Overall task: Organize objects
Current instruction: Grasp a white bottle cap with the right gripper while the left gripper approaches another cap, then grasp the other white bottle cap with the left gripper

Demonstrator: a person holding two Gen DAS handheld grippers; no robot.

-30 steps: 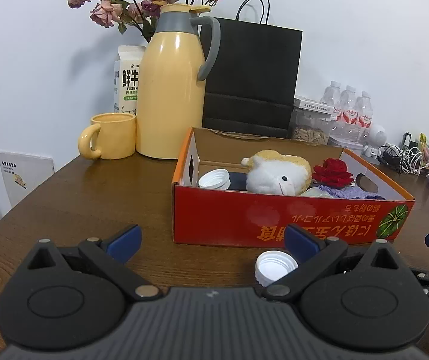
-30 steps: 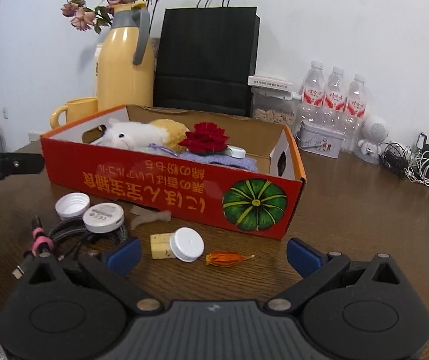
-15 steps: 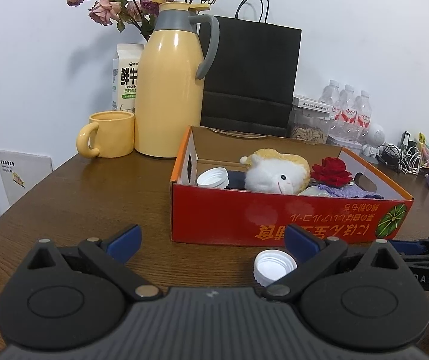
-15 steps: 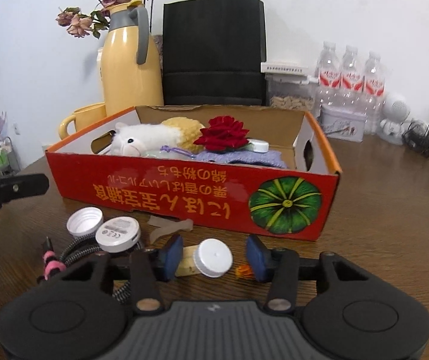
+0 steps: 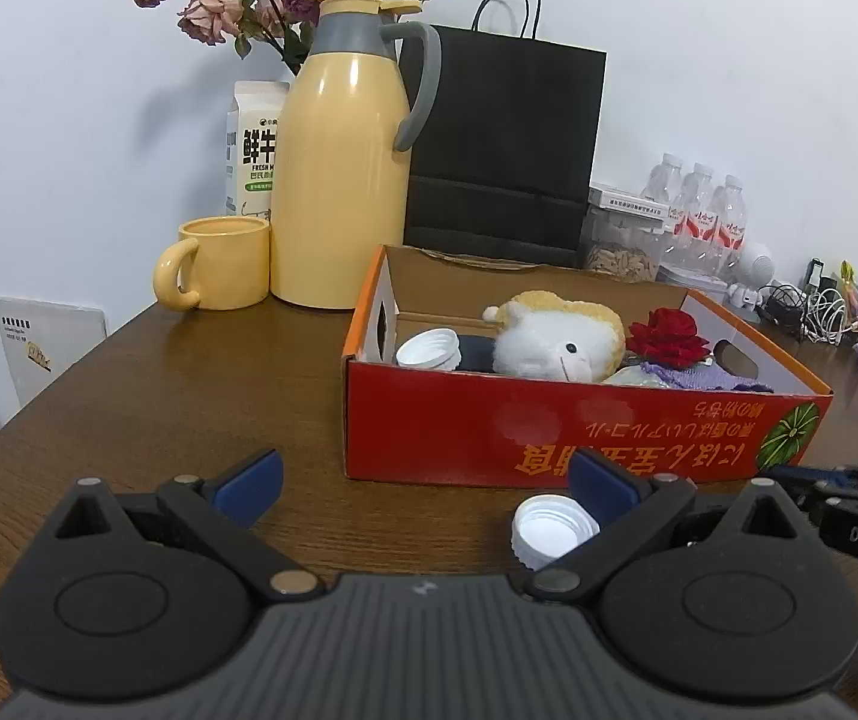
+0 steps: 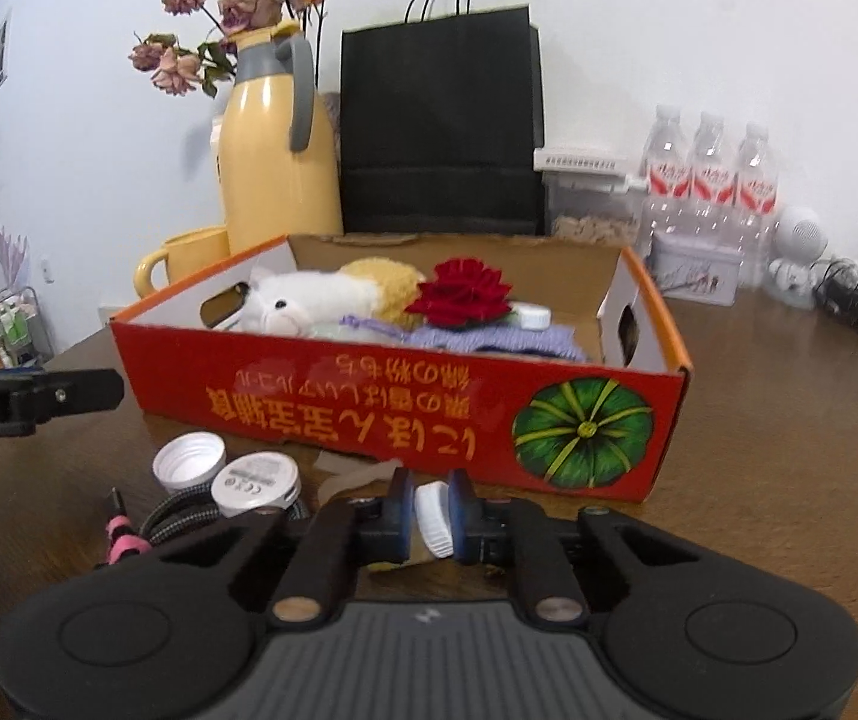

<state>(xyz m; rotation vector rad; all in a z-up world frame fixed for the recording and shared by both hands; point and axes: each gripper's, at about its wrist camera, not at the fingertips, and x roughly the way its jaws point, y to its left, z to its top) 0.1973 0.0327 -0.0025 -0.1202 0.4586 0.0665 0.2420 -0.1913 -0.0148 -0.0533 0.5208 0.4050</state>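
Right gripper (image 6: pixel 434 513) had just been closing, and its blue pads were pinched on a small white bottle cap (image 6: pixel 432 517), turned on edge so you saw its ribbed rim between the jaws, right in front of the red cardboard box (image 6: pixel 369 402). That cap looked plain white plastic, roundish and shallow; something tan sat just under it but I couldn't make out what. Left gripper (image 5: pixel 423 477) was spread wide with nothing between the pads, hovering over the wooden table (image 5: pixel 189 384) in front of the box's left corner. An open white cap (image 5: pixel 552 531) lay hollow side up on the table just by its right finger, not gripped. Next to it in the right wrist view was a flat white round disc (image 6: pixel 256 480) resting on a coiled braided cable (image 6: pixel 189 516) with a pink tip. Inside the box were a white and yellow plush toy (image 5: pixel 555 342), a red rose (image 5: pixel 666 339), some purple knit cloth (image 6: pixel 489 342) and another white cap (image 5: pixel 427 349) at the left end. Behind it all stood a yellow thermos jug (image 5: pixel 339 192), a yellow mug (image 5: pixel 219 264) and a black paper bag (image 5: pixel 501 150).
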